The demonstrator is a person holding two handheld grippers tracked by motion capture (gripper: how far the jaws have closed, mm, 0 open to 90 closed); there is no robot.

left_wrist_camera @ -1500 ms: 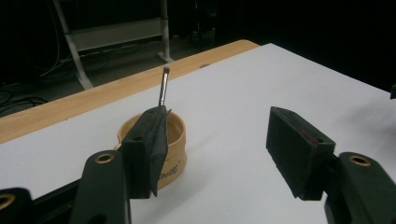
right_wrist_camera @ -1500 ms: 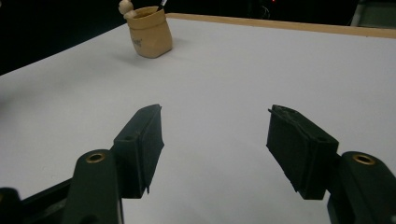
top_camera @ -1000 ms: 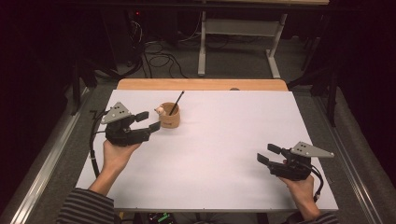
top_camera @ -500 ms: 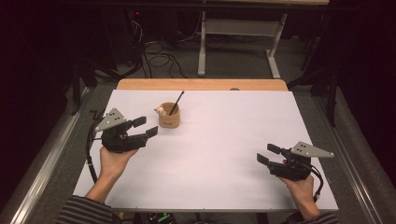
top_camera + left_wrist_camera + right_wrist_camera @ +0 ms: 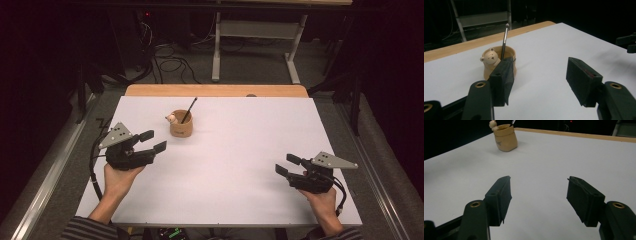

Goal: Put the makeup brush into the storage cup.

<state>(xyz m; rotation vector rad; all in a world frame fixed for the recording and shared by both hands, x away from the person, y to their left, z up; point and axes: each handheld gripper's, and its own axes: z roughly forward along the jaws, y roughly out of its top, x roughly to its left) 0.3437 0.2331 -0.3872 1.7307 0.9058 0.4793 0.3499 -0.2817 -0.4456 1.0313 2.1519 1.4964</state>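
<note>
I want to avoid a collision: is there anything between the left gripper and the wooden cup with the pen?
Nothing visible stands in the way. The left gripper, jaws open, points at the wooden cup across bare white table. The pen stands inside the cup.

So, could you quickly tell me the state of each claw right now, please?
Left claw: open, holding nothing, beside the wooden cup.
Right claw: open, holding nothing.

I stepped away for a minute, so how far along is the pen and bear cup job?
Done: the pen stands in the bear cup. In hand: nothing; the left gripper is open beside the cup, and the right gripper is open, far off. Left: nothing obvious.
</note>
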